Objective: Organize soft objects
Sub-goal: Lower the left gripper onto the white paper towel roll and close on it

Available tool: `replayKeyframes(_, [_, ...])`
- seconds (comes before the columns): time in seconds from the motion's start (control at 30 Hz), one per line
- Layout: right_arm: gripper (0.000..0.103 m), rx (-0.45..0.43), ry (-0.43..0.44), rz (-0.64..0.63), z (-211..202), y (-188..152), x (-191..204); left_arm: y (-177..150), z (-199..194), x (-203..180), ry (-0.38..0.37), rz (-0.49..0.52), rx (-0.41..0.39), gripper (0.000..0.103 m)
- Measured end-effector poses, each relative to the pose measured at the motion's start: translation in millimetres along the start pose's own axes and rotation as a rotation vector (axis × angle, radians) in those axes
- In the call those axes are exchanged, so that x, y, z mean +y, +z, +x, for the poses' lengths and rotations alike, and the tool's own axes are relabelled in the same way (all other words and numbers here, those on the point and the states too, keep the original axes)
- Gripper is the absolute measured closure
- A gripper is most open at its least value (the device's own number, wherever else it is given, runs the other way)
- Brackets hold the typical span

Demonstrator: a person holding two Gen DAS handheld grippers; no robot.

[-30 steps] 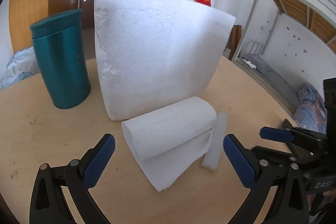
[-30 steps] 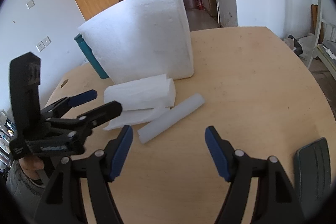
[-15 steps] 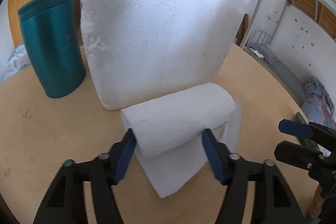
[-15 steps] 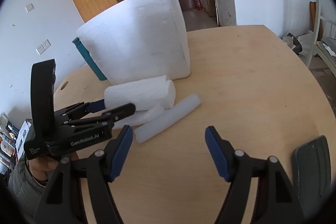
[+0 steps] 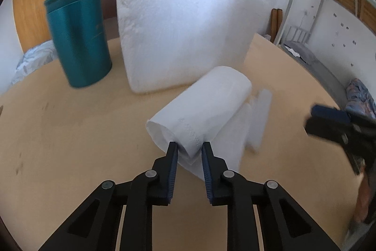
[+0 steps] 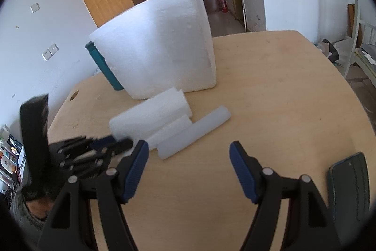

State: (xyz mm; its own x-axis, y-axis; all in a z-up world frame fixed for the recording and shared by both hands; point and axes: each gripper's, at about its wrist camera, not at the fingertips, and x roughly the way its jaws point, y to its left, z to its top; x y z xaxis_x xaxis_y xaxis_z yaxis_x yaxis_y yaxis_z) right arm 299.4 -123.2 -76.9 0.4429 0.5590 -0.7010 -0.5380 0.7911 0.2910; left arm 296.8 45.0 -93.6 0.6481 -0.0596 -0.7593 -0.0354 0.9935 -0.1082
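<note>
Two tongs are yours here; your left tongs (image 5: pixel 188 151) are clenched on the near end of the rolled foam sheet (image 5: pixel 202 107), pinching its edge, with its loose flap hanging toward the table (image 5: pixel 70 145); your right tongs (image 6: pixel 189 168) are spread wide, gripping nothing, above the table; a foam stick (image 6: pixel 195 132) lies just beside the roll; behind both stands a big white foam block (image 5: pixel 183 25), and a teal canister (image 5: pixel 78 35) stands beside it.
</note>
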Motion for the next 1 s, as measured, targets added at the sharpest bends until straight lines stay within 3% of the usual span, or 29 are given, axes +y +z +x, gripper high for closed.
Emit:
replayKeyframes(0.13, [0.027, -0.005, 0.009, -0.018, 0, 0, 6, -17, -22, -2, -0.016, 0.022, -0.010, 0.081])
replayKeyframes(0.37, [0.027, -0.009, 0.009, -0.030, -1, -1, 10, -10, -44, -1, 0.031, 0.023, -0.064, 0.077])
replayKeyframes(0.43, [0.027, -0.013, 0.008, -0.028, -2, -2, 9, -8, -46, -1, 0.021, 0.030, -0.067, 0.049])
replayKeyframes(0.5, [0.027, -0.017, 0.005, -0.027, -4, -2, 8, -4, -45, -5, 0.008, 0.038, -0.079, 0.031])
replayKeyframes(0.53, [0.027, -0.017, 0.003, -0.025, -4, -2, 8, -3, -43, -8, 0.006, 0.050, -0.094, 0.028])
replayKeyframes(0.6, [0.027, -0.016, -0.003, -0.023, -4, -2, 6, 6, -41, -15, -0.003, 0.079, -0.112, 0.028])
replayKeyframes(0.73, [0.027, -0.023, -0.005, -0.018, -6, -2, 5, 18, -17, -21, -0.019, 0.111, -0.072, 0.029])
replayKeyframes(1.0, [0.027, -0.016, -0.017, -0.009, -4, -1, 0, 14, 11, -21, -0.048, 0.131, -0.015, 0.031])
